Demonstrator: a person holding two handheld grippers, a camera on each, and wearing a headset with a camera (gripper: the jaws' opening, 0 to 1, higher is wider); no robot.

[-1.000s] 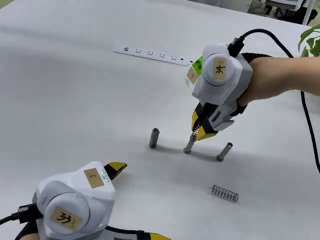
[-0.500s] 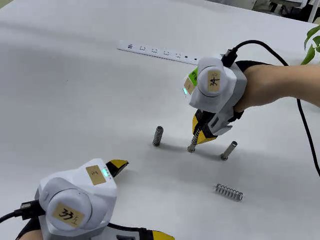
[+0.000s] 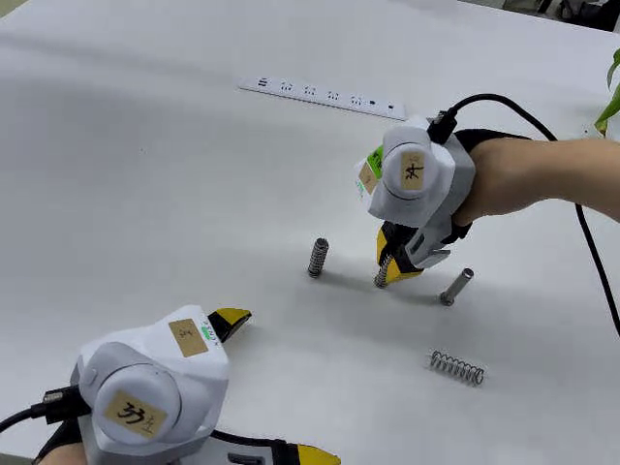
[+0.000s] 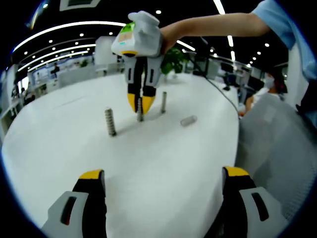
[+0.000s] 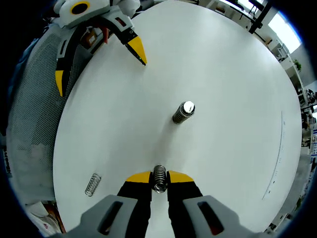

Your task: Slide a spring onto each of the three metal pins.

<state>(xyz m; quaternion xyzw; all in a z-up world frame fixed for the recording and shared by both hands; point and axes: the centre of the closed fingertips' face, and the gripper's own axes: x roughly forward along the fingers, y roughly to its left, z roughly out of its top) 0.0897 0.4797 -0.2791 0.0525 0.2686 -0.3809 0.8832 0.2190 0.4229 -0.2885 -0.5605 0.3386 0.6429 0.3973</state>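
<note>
Three metal pins stand on the white table (image 3: 145, 194). The left pin (image 3: 318, 257) wears a spring and shows again as the left pin (image 5: 184, 112). My right gripper (image 3: 392, 271) is shut on a spring (image 5: 159, 176) that sits over the middle pin, low near the table. The right pin (image 3: 455, 287) is bare and leans a little. A loose spring (image 3: 456, 367) lies flat in front of it. My left gripper (image 3: 271, 387) hovers open and empty at the near left, well apart from the pins.
A white power strip (image 3: 322, 97) lies at the far side of the table. The right gripper's black cable (image 3: 591, 242) trails off to the right, beside green plant leaves (image 3: 610, 97). Open table surface lies between the two grippers.
My right gripper has gone down along the middle pin with the spring, so less bare pin shows below its tips. The left gripper has stayed put; the head camera shifted.
</note>
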